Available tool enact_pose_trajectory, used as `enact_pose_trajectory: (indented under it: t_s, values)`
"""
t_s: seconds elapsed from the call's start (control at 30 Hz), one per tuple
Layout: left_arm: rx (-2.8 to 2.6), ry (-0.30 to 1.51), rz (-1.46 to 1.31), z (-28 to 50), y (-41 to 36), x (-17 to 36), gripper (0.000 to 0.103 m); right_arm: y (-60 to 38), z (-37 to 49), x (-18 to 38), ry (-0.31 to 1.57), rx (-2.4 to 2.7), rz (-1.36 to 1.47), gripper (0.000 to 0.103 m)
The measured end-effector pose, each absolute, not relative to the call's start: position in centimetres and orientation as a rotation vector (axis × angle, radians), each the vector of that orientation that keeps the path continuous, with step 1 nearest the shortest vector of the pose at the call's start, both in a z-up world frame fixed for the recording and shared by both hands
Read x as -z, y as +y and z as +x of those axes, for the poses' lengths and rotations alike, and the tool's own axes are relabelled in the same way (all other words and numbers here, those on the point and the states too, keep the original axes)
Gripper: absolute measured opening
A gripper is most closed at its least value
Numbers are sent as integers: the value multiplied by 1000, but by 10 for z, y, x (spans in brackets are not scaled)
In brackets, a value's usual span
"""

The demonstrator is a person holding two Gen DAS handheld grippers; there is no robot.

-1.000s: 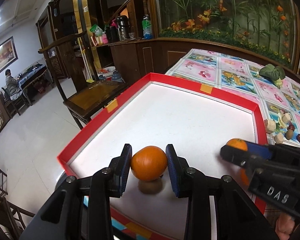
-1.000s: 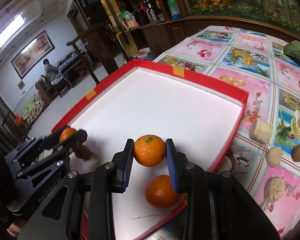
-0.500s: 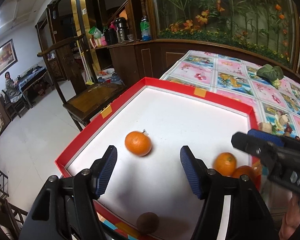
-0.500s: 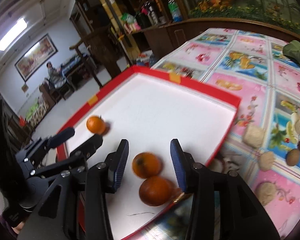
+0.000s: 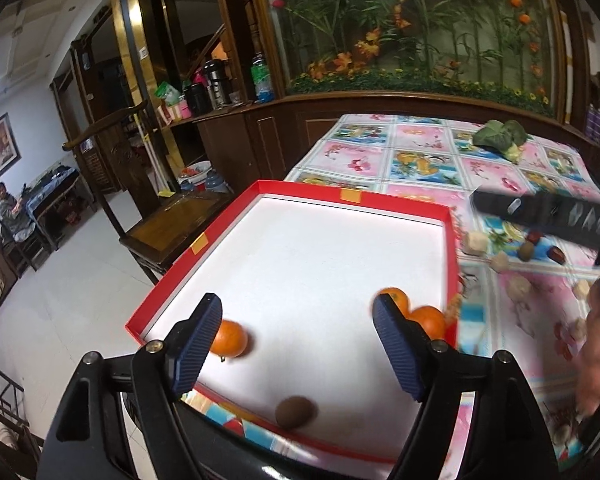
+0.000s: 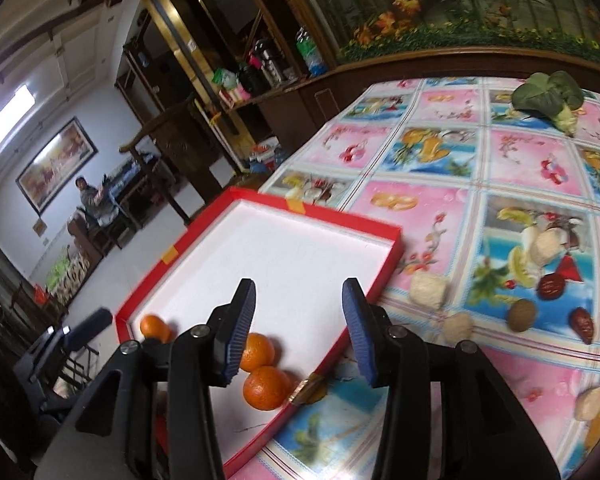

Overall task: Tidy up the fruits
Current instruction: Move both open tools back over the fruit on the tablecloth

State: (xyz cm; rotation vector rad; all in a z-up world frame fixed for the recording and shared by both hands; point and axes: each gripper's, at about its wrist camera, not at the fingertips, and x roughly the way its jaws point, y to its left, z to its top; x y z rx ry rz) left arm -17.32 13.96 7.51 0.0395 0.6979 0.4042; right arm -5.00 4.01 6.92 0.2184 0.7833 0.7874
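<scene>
A red-rimmed tray [image 5: 356, 204] with a white floor lies at the table's left end; it also shows in the right wrist view [image 6: 392, 258]. In it lie one orange [image 5: 230, 338] at the near left, two oranges [image 5: 428, 320] against the right wall, and a brown kiwi [image 5: 294, 412] at the near edge. My left gripper [image 5: 296, 346] is open and empty above the tray's near half. My right gripper [image 6: 300, 330] is open and empty above the tray's right wall, with the two oranges [image 6: 264, 386] just below its left finger.
On the flowered tablecloth [image 6: 512, 168] right of the tray lie pale lumpy fruits [image 6: 428, 290], a kiwi [image 6: 522, 314], red dates [image 6: 552, 286] and a leafy green vegetable [image 6: 548, 96] at the far end. A wooden chair [image 5: 172, 224] stands left of the table.
Both grippers opened and let go of their oranges, which now lie in the tray. Both grippers then pulled back and up; the right one swung right toward the tablecloth.
</scene>
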Motion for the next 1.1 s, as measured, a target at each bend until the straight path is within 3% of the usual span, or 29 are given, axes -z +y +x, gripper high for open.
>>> enact_pose_trajectory:
  t_s: [0.6, 1.03, 1.1]
  values:
    - [20, 743, 154, -154, 13, -64, 78, -233, -68, -65, 733, -453, 354, 49]
    - [138, 840, 145, -147, -21, -42, 78, -218, -85, -22, 900, -422, 20, 48]
    - [133, 847, 144, -146, -20, -41, 78, -215, -80, -15, 931, -404, -7, 45]
